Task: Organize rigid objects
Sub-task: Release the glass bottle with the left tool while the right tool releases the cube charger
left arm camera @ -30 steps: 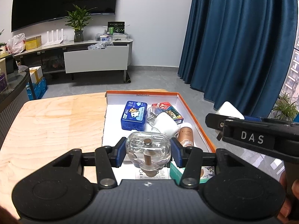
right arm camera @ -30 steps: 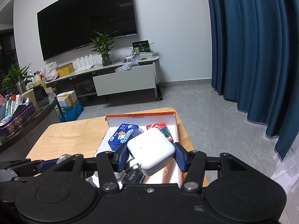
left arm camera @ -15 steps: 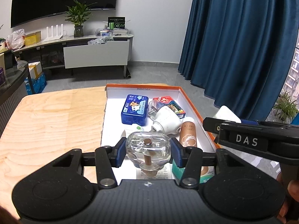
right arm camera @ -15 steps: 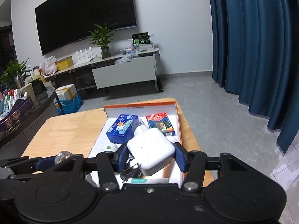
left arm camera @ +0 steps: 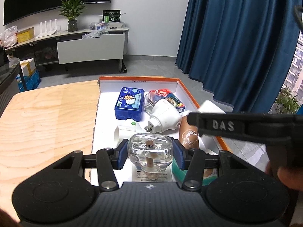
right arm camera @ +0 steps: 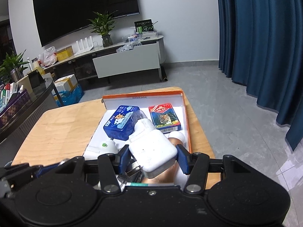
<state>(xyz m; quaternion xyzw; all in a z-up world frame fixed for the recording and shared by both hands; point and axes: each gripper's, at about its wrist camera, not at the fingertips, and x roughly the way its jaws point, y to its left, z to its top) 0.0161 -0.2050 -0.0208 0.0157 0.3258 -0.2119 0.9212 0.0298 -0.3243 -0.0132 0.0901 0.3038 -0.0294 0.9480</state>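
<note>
My left gripper (left arm camera: pixel 150 152) is shut on a clear glass bottle (left arm camera: pixel 150 148) with a brown wick, held over the near end of the orange-rimmed white box (left arm camera: pixel 187 92). My right gripper (right arm camera: pixel 151 158) is shut on a white plug-in adapter (right arm camera: pixel 152 149), held over the same box (right arm camera: pixel 186 113). In the box lie a blue tin (left arm camera: pixel 129 103), a red card pack (left arm camera: pixel 167 96), a white plug-in device (left arm camera: pixel 163 116) and a brown tube (left arm camera: pixel 188 137). The right gripper's body crosses the left wrist view at the right (left arm camera: pixel 246 127).
The box sits at the right end of a light wooden table (left arm camera: pixel 47 117). Blue curtains (left arm camera: pixel 236 37) hang to the right. A TV console (right arm camera: pixel 125 58) with a plant stands at the far wall. A dark side table (right arm camera: pixel 22 102) with clutter is at the left.
Both grippers have moved lower and nearer over the box, keeping hold of their objects. The right gripper now crosses more of the left wrist view.
</note>
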